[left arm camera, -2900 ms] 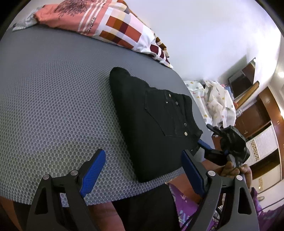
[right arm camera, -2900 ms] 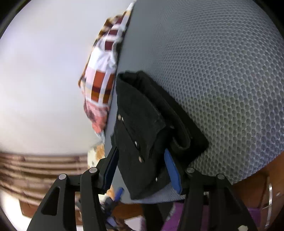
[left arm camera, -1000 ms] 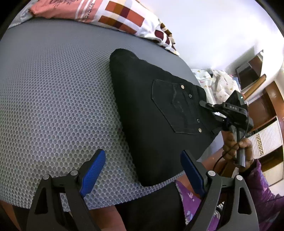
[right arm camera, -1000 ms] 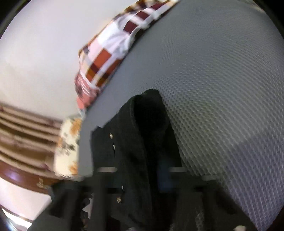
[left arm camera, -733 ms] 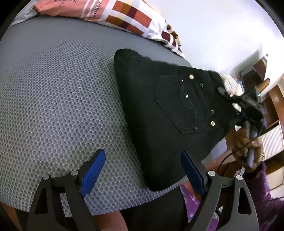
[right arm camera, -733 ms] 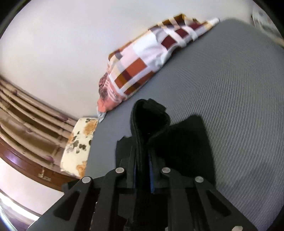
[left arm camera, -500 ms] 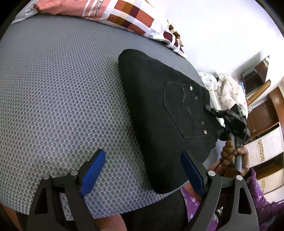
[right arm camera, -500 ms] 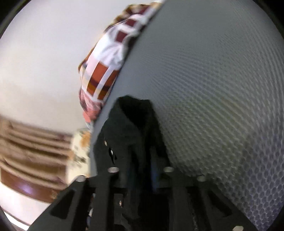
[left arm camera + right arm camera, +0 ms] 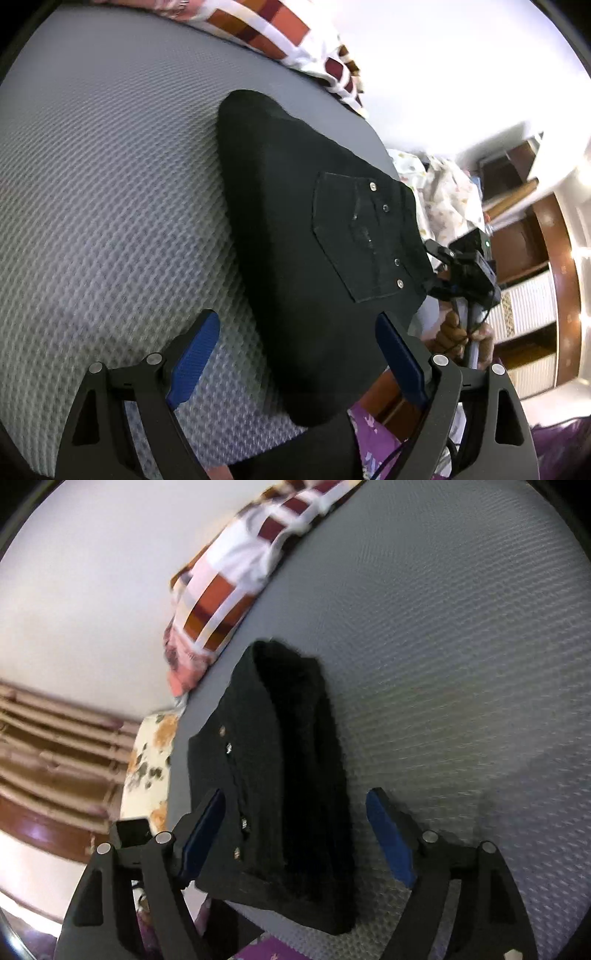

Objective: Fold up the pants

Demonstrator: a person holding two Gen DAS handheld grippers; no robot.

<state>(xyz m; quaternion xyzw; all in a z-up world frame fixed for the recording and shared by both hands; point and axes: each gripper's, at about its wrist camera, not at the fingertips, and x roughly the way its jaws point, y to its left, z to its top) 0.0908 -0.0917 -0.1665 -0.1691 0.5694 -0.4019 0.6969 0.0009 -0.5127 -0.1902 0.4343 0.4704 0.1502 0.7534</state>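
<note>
The black pants (image 9: 317,243) lie folded into a thick stack on the grey mesh bed (image 9: 103,192), back pocket with metal rivets facing up. My left gripper (image 9: 295,354) is open and empty, hovering just above the stack's near end. My right gripper (image 9: 295,830) is open and empty, its jaws wide on either side of the pants (image 9: 284,768) near their waist end. In the left wrist view the right gripper (image 9: 439,273) shows at the stack's right edge, held by a hand.
A checked red, orange and white pillow (image 9: 273,40) lies at the far edge of the bed, also in the right wrist view (image 9: 236,587). A patterned white cloth (image 9: 443,188) and wooden furniture (image 9: 554,258) stand beyond the bed's right side.
My right gripper was shut on the pants' waist end and lifted it; now it has opened and let go, and the stack lies flat. My left gripper stayed open.
</note>
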